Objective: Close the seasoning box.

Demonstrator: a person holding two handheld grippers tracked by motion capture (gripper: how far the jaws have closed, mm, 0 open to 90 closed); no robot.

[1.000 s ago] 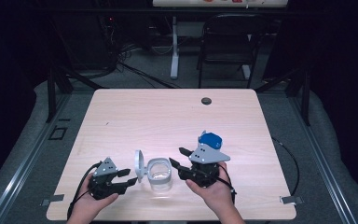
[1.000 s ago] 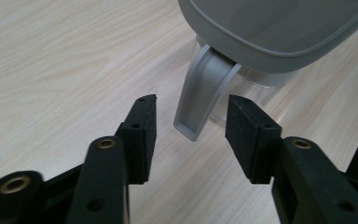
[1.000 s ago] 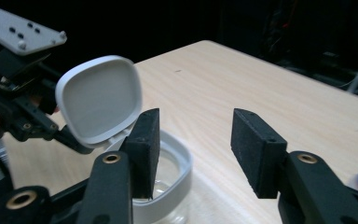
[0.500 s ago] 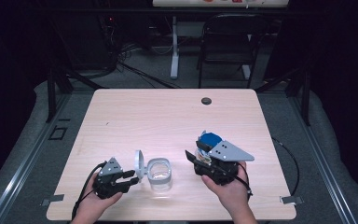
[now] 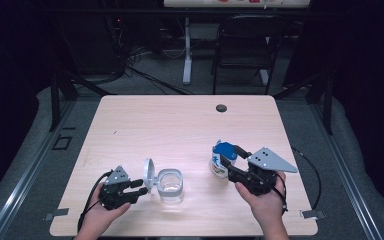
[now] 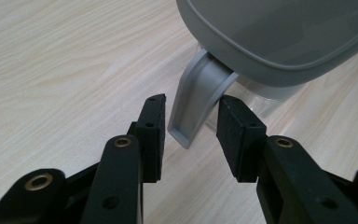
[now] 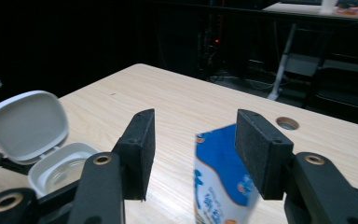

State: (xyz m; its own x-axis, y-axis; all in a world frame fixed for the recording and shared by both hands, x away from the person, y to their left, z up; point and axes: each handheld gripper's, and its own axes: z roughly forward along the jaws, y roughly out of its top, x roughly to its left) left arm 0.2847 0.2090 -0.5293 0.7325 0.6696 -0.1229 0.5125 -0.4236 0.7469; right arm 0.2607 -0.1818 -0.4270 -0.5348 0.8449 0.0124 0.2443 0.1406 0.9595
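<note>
Progress, sort of: over the last second I've slid my right gripper (image 5: 228, 167) off the clear container (image 5: 170, 185) and over to the blue-and-white carton (image 5: 222, 159) standing mid-table, jaws just widened and now straddling it without pinching, so I'd guess grabbing it to pour is next. My left gripper (image 5: 144, 186) hasn't budged, lying low at the container's left with its jaws loose either side of the grey hinge tab (image 6: 196, 97) under the flipped-up lid (image 5: 149, 173); they narrowed, then eased back, gripping nothing.
</note>
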